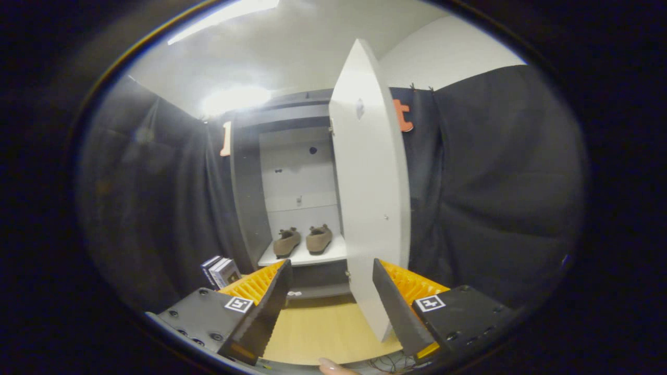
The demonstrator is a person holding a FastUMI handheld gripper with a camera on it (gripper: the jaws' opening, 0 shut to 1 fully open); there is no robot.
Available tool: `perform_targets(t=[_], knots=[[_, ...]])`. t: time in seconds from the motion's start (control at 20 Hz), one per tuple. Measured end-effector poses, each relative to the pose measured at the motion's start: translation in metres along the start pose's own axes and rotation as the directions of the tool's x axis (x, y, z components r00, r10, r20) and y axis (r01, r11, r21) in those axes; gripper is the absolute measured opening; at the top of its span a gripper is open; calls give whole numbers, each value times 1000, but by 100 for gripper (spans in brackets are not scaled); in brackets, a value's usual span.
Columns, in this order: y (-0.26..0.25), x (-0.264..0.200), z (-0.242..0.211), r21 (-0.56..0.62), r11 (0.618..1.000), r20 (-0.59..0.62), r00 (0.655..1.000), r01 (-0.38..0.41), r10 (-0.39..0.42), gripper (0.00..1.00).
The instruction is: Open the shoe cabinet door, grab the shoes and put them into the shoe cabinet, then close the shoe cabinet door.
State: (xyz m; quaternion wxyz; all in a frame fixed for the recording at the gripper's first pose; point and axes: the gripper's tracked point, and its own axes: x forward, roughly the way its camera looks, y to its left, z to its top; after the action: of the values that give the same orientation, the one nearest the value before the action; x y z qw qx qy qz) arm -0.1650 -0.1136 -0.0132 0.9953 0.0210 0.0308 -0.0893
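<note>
Gripper view: we see our gripper (330,291) with its two fingers spread wide apart and nothing held between them. One fingertip (279,281) points at the cabinet, and the other fingertip (383,284) sits in front of the bottom of the door. Each finger carries a small square black-and-white marker; we cannot read any words on them.

Beyond the fingers stands the shoe cabinet (250,198). Its white door (371,192) is swung open and sticks out toward us, edge on. Two brown shoes (303,240) sit side by side on the white shelf (325,255) inside, near its front edge, toes pointing toward us.

Some small boxes (221,271) stand just beside the cabinet's bottom corner. Their labels are too small to read. The floor (323,328) under the fingers is light wood.
</note>
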Motion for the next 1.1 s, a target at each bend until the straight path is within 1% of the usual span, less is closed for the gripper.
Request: perform_targets(t=[0.15, 0.25, 0.3, 0.45, 0.65, 0.8, 0.85, 1.0, 1.1], knots=[[-41, -7, 15, -13, 999, 21, 999, 51, -50, 97], [-66, 2, 21, -20, 998, 28, 998, 54, -53, 97], [-76, 7, 24, -21, 999, 30, 999, 43, -43, 97], [-106, 36, 26, -36, 999, 5, 1000, -1, 1, 97], [-128, 75, 31, -28, 995, -1, 996, -92, 92, 97], [-130, 107, 19, -6, 985, -45, 984, -170, 170, 97], [-126, 111, 15, 5, 980, -61, 978, -201, 201, 97], [-124, 136, 5, 22, 968, -104, 962, -252, 252, 95], [-119, 142, 5, 42, 956, -103, 951, -290, 293, 94]])
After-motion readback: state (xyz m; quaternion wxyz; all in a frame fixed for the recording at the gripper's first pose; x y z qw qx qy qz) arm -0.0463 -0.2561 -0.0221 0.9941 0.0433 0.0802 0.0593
